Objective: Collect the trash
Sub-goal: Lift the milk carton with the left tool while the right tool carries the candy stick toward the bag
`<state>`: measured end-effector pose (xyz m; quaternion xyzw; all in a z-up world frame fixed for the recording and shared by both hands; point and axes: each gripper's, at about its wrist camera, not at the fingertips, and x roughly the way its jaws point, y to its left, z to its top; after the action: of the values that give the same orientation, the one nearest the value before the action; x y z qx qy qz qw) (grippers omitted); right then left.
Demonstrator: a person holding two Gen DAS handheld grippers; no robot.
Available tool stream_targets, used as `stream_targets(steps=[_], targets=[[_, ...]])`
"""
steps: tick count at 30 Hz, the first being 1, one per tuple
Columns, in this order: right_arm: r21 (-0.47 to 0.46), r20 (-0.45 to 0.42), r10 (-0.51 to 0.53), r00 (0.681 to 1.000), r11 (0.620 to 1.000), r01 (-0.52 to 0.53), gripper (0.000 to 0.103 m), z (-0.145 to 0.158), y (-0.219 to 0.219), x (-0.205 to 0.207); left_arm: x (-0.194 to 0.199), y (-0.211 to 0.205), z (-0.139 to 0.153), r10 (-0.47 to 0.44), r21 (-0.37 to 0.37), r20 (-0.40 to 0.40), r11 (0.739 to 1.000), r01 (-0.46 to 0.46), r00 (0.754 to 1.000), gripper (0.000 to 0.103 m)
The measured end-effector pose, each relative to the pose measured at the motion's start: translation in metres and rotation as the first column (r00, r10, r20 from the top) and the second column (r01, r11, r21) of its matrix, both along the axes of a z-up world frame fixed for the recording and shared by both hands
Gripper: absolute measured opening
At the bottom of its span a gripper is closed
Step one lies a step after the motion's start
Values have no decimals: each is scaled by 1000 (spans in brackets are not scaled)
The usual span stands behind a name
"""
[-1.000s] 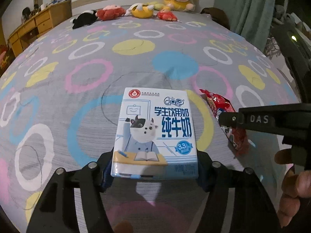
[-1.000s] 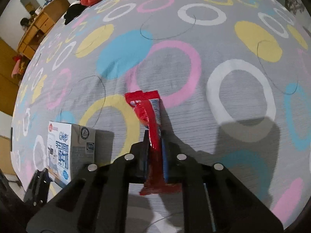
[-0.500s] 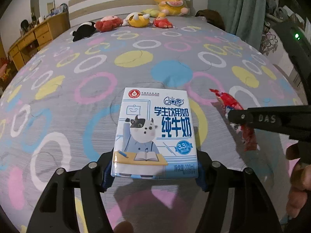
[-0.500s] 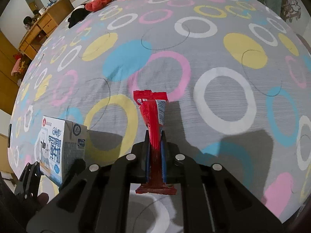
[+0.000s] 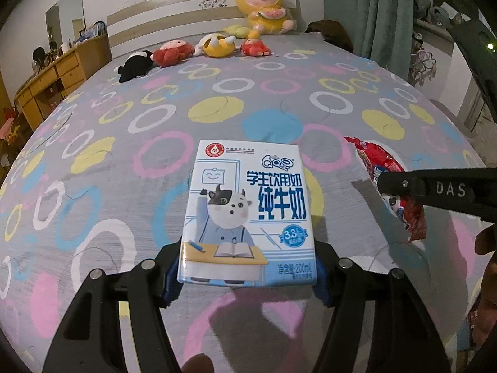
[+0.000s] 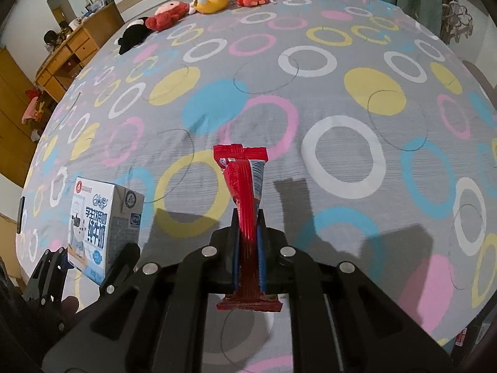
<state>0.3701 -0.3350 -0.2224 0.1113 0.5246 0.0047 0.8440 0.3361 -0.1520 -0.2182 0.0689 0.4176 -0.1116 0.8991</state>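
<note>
A white and blue milk carton (image 5: pixel 247 214) with a cartoon cow hangs above the bed, and my left gripper (image 5: pixel 247 272) is shut on its lower end with the blue pads on both sides. The same carton (image 6: pixel 102 227) shows at the lower left of the right wrist view. My right gripper (image 6: pixel 248 248) is shut on a red snack wrapper (image 6: pixel 243 192), which stands up between its fingers. In the left wrist view the wrapper (image 5: pixel 388 183) hangs at the right, pinched by the right gripper's black finger (image 5: pixel 441 191).
The bed (image 5: pixel 155 143) has a grey cover with coloured rings. Several plush toys (image 5: pixel 214 45) lie along the headboard (image 5: pixel 174 21). A wooden dresser (image 5: pixel 49 84) stands at the left, green curtains (image 5: pixel 372 9) at the right. A person's hand (image 5: pixel 487 264) shows at the right edge.
Both grippers have risen from the bed with their loads; the bed cover looks farther away and more of the room shows. The grips on carton and wrapper are unchanged.
</note>
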Motion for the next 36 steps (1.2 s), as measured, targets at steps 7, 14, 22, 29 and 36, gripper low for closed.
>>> stream_targets(steps=[7,14,22,29,36], targets=[[9,37,9,999,1000,-9,9,19,7,-18,-12,5,12,-10,17,36,1000,9,999,63],[5,74,23,997,1000,-23,9,36,15,-38,-23,11,19,-22,30,54,999,20,998,63],[-2,106,39,994,999,-39,9,51,26,-69,-40,20,33,-38,37,77,999,36,996,63],[-10,127,57,990,998,-56,9,63,38,-94,-49,28,44,-46,26,85,999,44,995,63],[-6,157,56,986,998,-56,9,76,47,-123,-68,35,56,-73,13,86,997,72,994,63]])
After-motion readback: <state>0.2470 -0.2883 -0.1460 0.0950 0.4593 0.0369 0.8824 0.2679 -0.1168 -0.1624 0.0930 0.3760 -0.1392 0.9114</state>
